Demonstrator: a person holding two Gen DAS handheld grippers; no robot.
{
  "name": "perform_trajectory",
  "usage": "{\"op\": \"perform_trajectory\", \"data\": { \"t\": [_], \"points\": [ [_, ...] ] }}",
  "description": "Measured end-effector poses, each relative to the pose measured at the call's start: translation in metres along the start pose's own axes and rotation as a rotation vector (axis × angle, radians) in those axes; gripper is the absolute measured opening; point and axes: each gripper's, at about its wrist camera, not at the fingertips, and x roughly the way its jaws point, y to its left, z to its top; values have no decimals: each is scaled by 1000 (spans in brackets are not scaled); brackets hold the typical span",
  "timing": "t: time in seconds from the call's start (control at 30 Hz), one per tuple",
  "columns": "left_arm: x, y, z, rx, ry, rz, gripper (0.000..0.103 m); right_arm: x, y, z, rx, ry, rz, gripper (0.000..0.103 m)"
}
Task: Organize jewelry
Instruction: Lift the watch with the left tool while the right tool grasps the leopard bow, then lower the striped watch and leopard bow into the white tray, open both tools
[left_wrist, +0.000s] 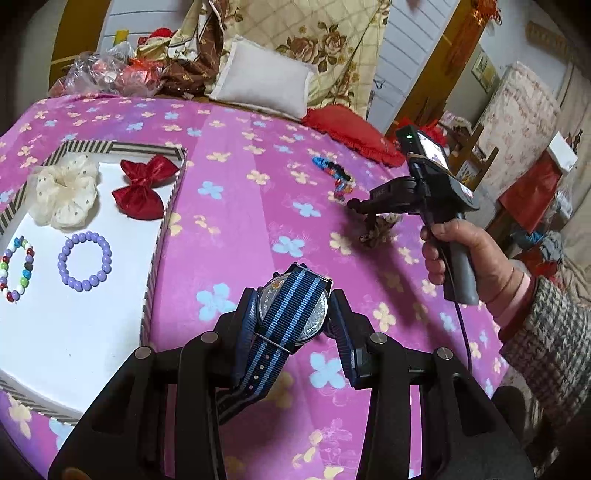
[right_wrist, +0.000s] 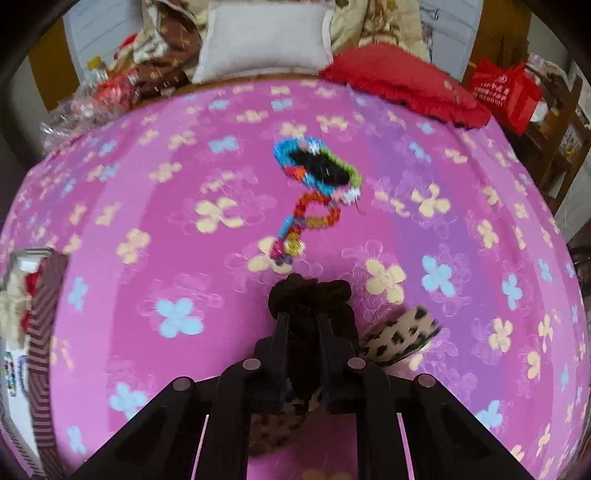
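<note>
Four pieces boxed (left_wrist: 168, 206) upper left; left tool (left_wrist: 291, 314) clamping watch (left_wrist: 295, 306), right tool (right_wrist: 303, 328) pinching dark scrunchie (right_wrist: 310, 295); rainbow piece (right_wrist: 317, 173) remaining mid-bed.

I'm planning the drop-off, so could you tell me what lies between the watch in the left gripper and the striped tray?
Nothing: in the left wrist view, only bare pink flowered bedspread separates the watch, clamped in the left gripper, from the striped tray.

Pink floral bed (left_wrist: 258, 206), white pillow (left_wrist: 264, 79)
</note>
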Motion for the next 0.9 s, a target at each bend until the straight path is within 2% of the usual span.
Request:
{"op": "perform_trajectory", "data": {
  "t": [0.3,0.5,0.73,0.9],
  "points": [
    [-53,25,11,-68,-111,17,39,-84,50,-15,-59,-106,123,12],
    [-93,66,14,-150,-172,92,39,-120,113,-39,-140,-118,249,12],
    [-114,118,10,-259,-178,236,39,-140,186,-69,-234,-88,395,12],
    [-106,150,5,-343,-119,301,39,-133,234,-90,-266,-19,509,12]
  ]
}}
